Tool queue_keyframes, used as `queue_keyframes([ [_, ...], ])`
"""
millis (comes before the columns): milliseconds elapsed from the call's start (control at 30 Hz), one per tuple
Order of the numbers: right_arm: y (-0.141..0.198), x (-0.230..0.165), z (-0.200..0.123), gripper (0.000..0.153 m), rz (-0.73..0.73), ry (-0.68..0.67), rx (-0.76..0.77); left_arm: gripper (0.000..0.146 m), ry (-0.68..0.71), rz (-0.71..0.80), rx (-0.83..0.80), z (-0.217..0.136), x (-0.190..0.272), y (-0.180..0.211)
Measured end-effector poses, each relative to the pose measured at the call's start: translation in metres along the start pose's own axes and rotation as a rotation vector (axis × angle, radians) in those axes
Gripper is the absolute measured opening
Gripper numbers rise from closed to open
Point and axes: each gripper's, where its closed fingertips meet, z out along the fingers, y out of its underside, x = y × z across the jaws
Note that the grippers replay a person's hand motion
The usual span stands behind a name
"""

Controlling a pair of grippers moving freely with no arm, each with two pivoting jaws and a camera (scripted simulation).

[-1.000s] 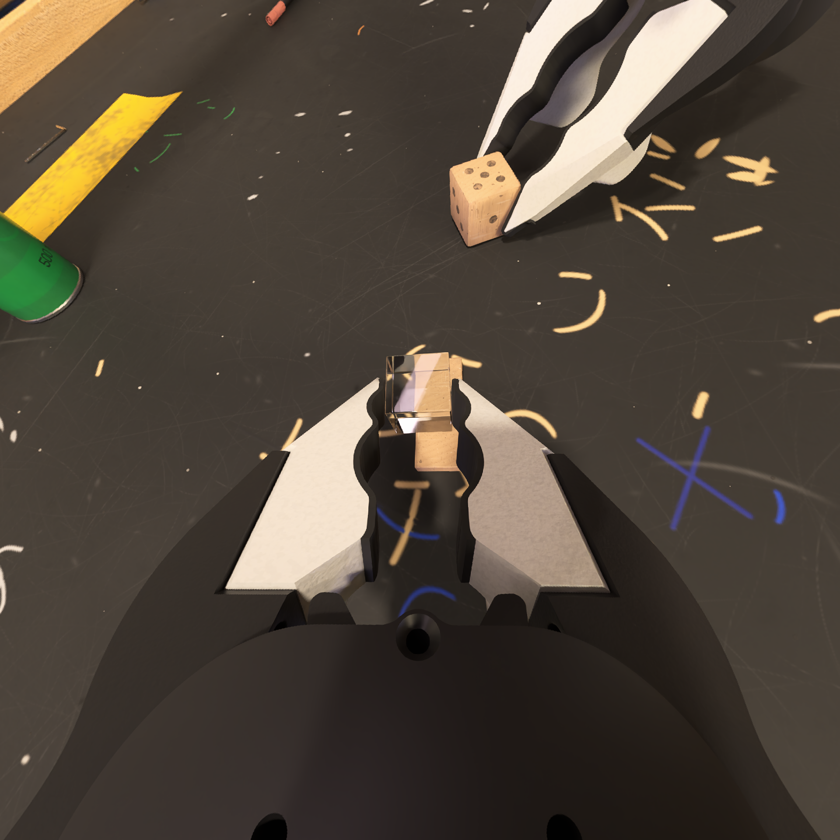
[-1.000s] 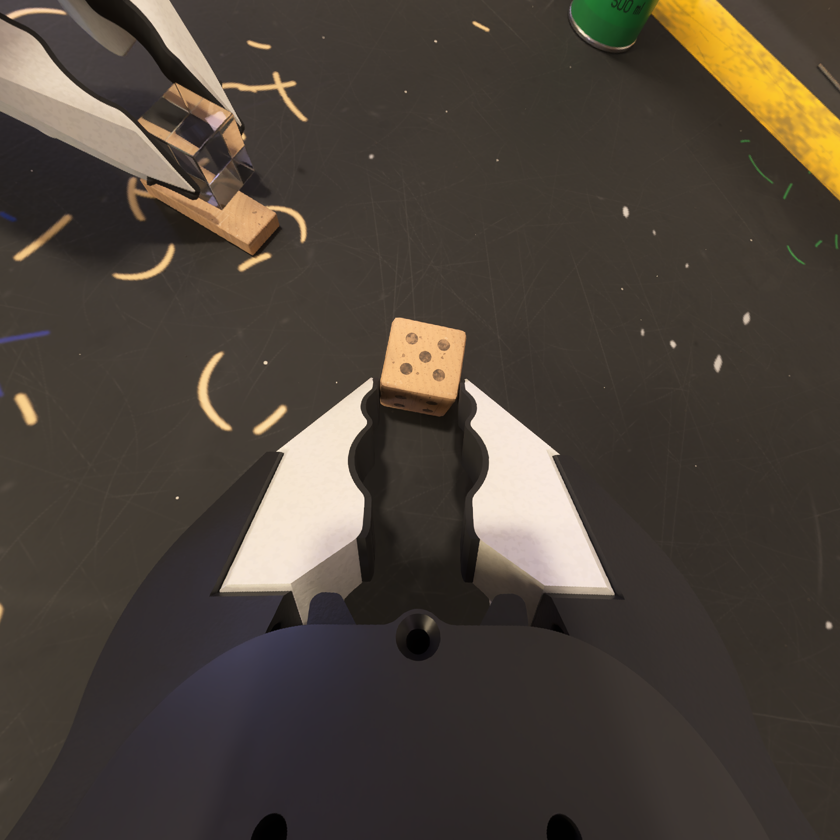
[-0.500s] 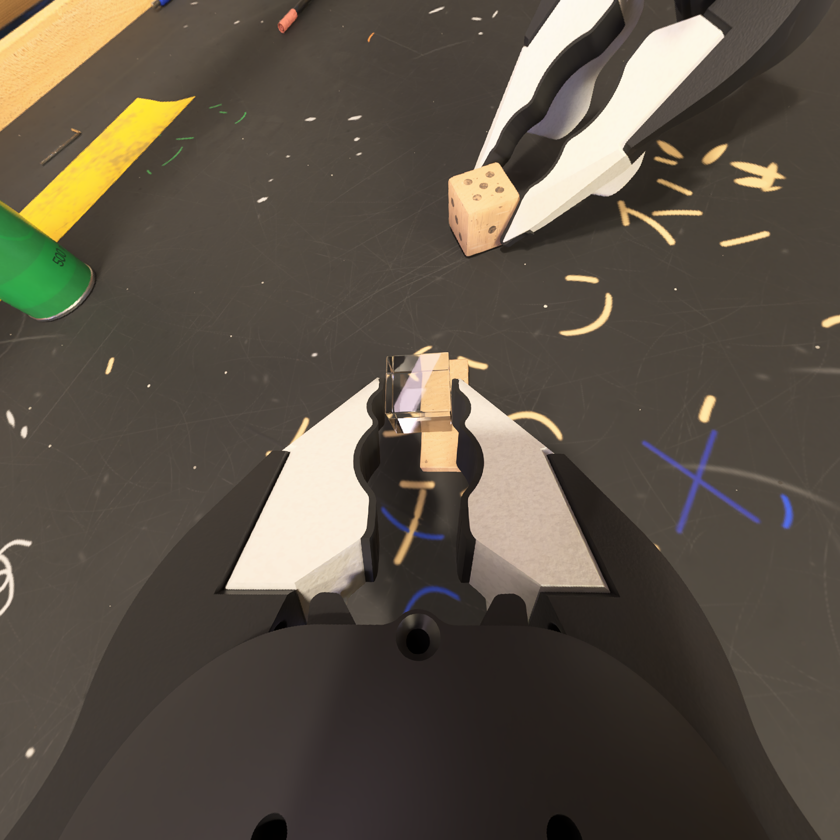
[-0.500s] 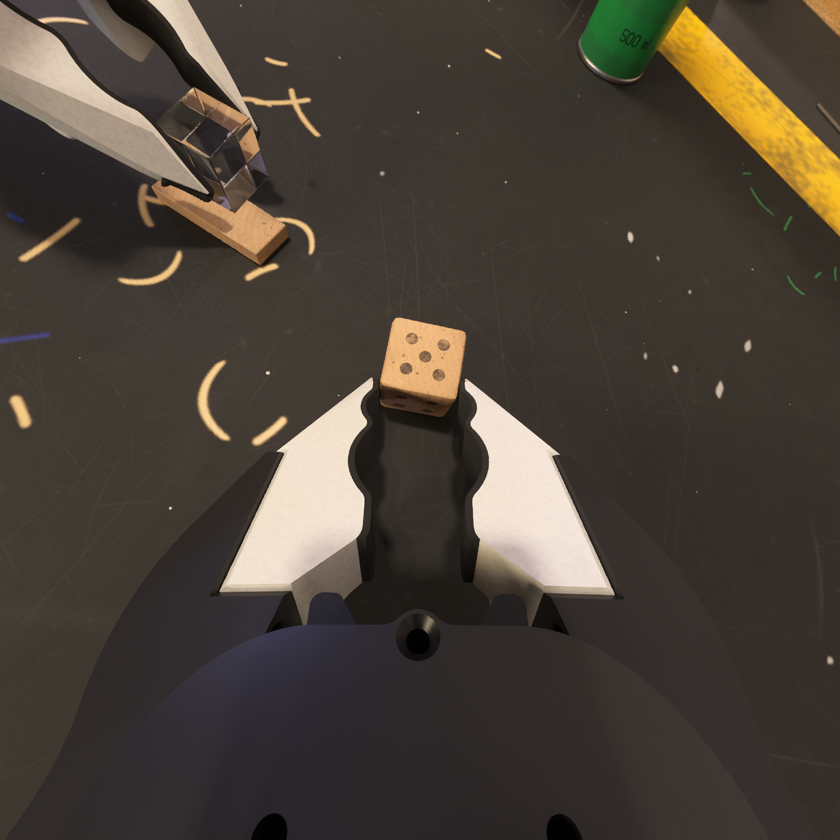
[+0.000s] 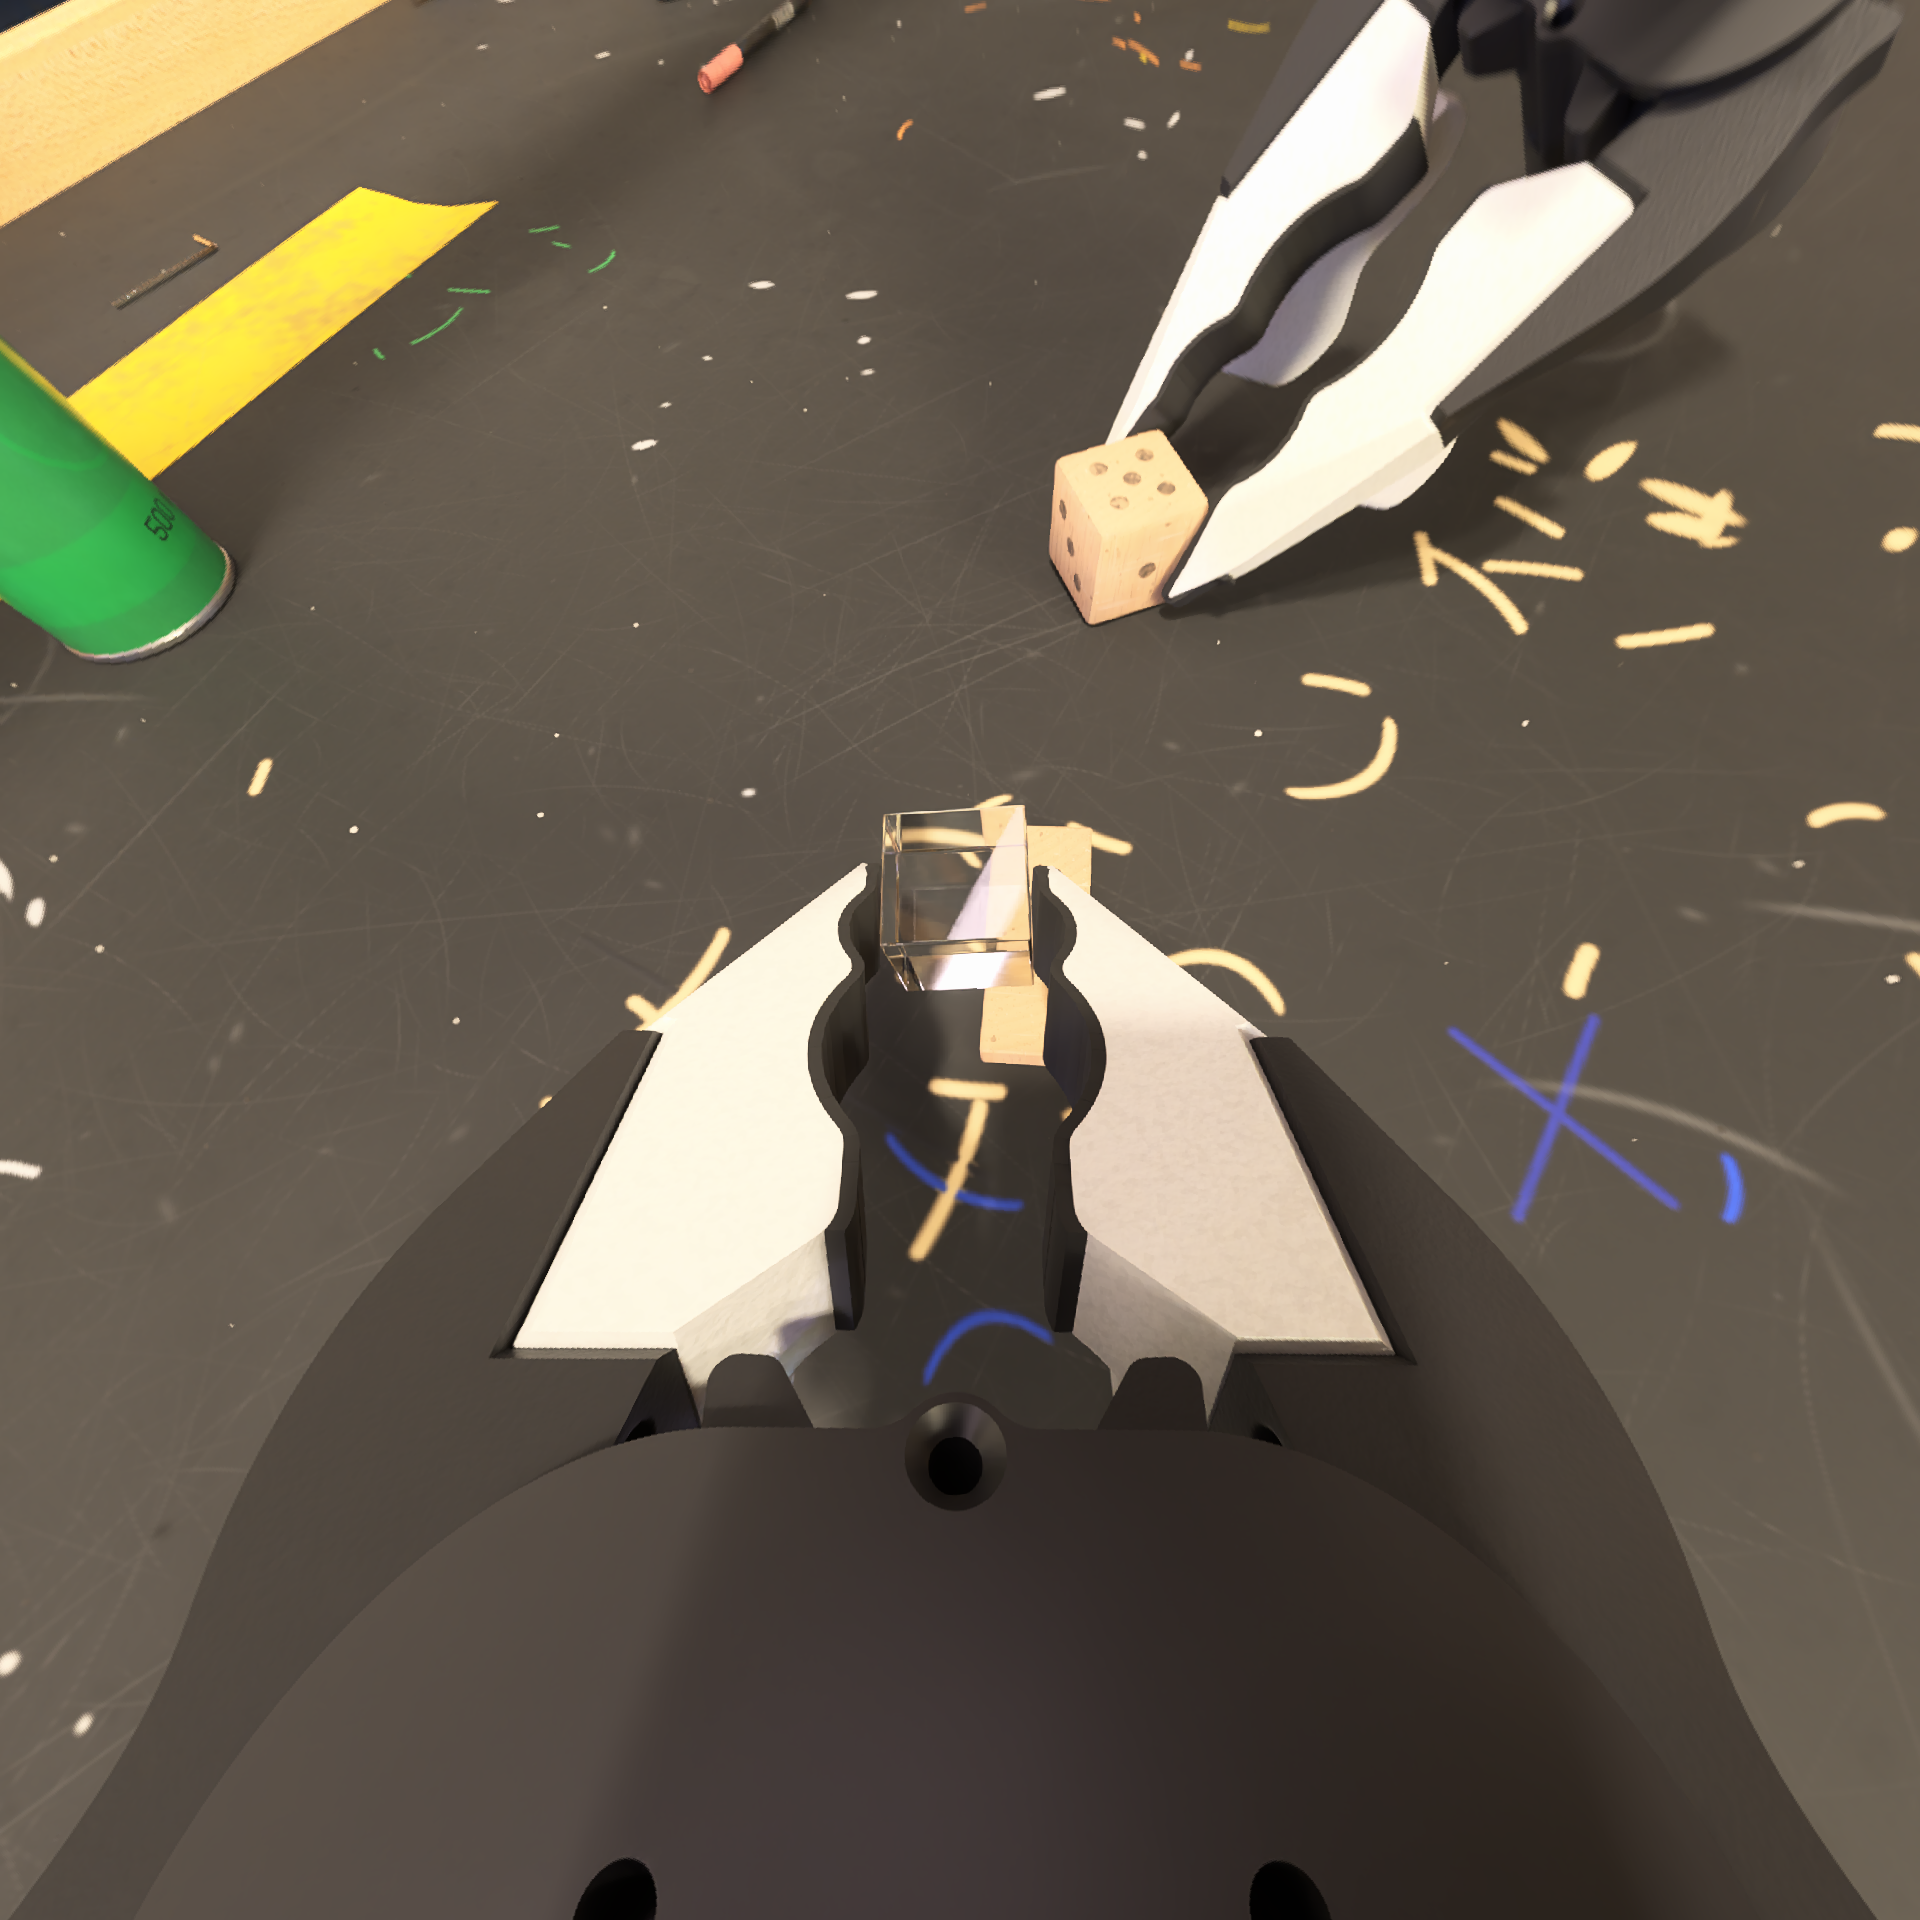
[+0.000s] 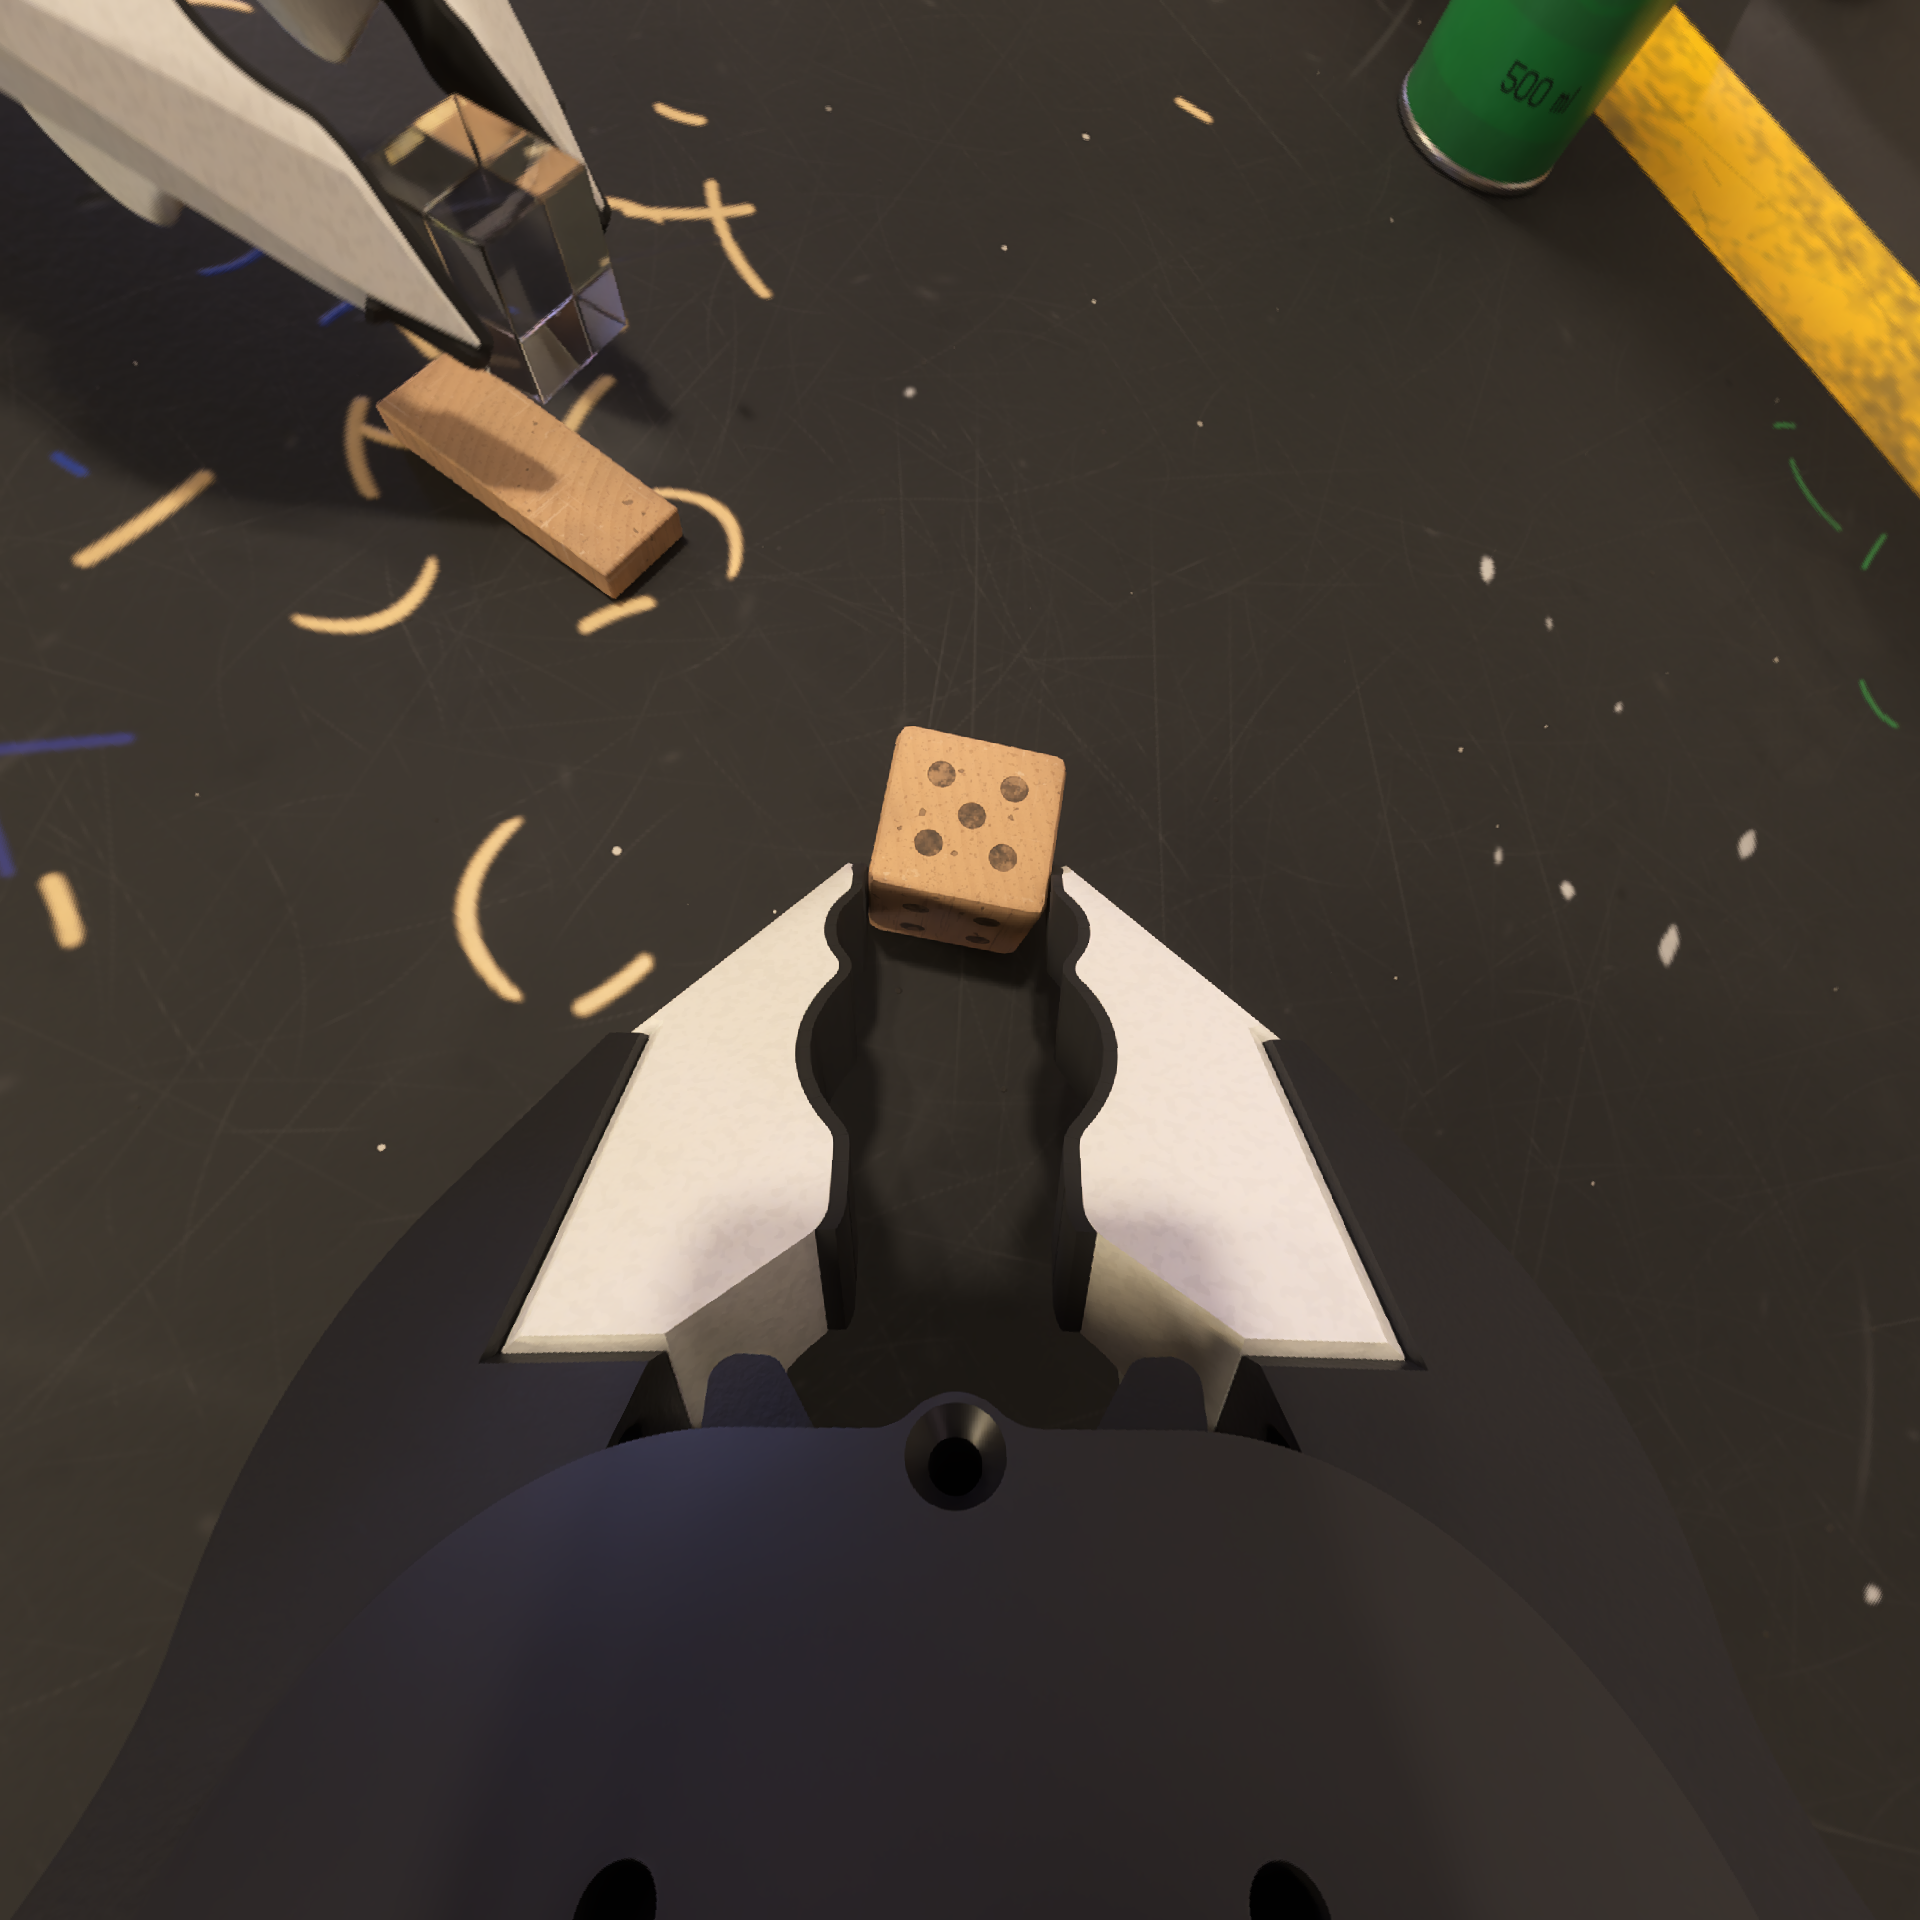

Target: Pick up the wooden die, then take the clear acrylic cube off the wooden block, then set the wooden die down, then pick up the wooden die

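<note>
My left gripper (image 5: 956, 883) is shut on the clear acrylic cube (image 5: 956, 909) and holds it just above the near end of the flat wooden block (image 5: 1013, 1031). In the right wrist view the cube (image 6: 509, 239) hangs clear of the block (image 6: 530, 483), which lies on the dark tabletop. My right gripper (image 6: 956, 873) is shut on the wooden die (image 6: 966, 821), five pips up, held at the fingertips. In the left wrist view the die (image 5: 1117, 520) sits low, close to the tabletop, between the right gripper's fingers (image 5: 1309, 499).
A green can (image 5: 94, 520) stands at the left, also in the right wrist view (image 6: 1496, 94). A yellow tape strip (image 5: 270, 301) lies beside it. A wooden edge (image 5: 104, 94) and a red-tipped pen (image 5: 743, 47) lie at the far side. Wood shavings are scattered around.
My left gripper has lifted the acrylic cube up off the wooden block, which stays on the table. The die has stayed fixed between my right gripper's fingertips.
</note>
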Motion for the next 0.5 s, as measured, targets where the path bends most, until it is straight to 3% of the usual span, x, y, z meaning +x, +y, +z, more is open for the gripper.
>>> queue_keyframes([
  [100,0.000,-0.001,0.000,0.034,-0.017,-0.005,0.011,0.029,0.025,-0.061,0.019,-0.004,-0.002,0.000],
  [300,0.002,-0.012,-0.004,0.033,0.010,-0.144,0.021,0.029,0.061,-0.122,0.057,-0.010,-0.001,-0.005],
  [500,-0.004,-0.010,-0.020,0.033,0.129,-0.196,0.095,0.029,0.103,-0.115,0.096,-0.013,0.008,-0.010],
])
